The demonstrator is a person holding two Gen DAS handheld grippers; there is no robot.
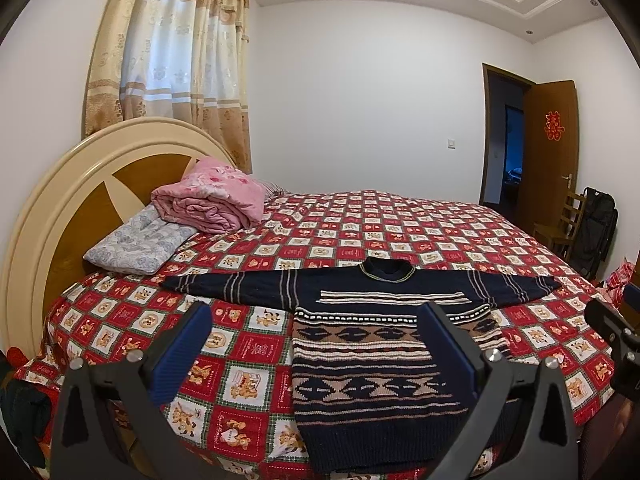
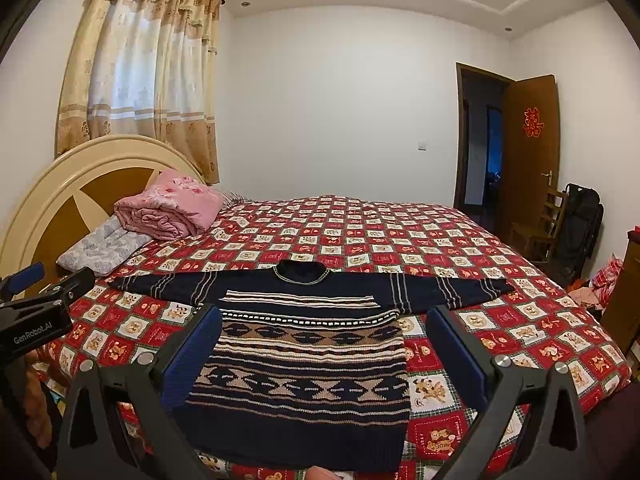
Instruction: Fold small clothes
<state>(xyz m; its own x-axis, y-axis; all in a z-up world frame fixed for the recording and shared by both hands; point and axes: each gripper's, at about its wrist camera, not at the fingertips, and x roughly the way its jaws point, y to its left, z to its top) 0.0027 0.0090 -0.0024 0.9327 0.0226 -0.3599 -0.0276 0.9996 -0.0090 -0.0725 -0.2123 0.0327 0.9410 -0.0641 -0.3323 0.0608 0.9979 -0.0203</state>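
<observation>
A small dark navy knit sweater (image 1: pixel 360 360) with tan and white patterned bands lies flat on the bed, collar away from me, both sleeves spread sideways. It also shows in the right wrist view (image 2: pixel 308 364). My left gripper (image 1: pixel 316 312) is open and empty, held above the sweater's lower left part. My right gripper (image 2: pixel 324 312) is open and empty, held above the sweater's hem. The right gripper's body shows at the right edge of the left wrist view (image 1: pixel 612 332). The left gripper's body shows at the left edge of the right wrist view (image 2: pixel 40 312).
The bed has a red checked cartoon bedspread (image 1: pixel 360 224). A folded pink quilt (image 1: pixel 212 196) and a grey pillow (image 1: pixel 140 240) lie by the round headboard (image 1: pixel 60 208). A wooden chair (image 1: pixel 560 224), a black bag and an open door (image 1: pixel 552 152) stand at the right.
</observation>
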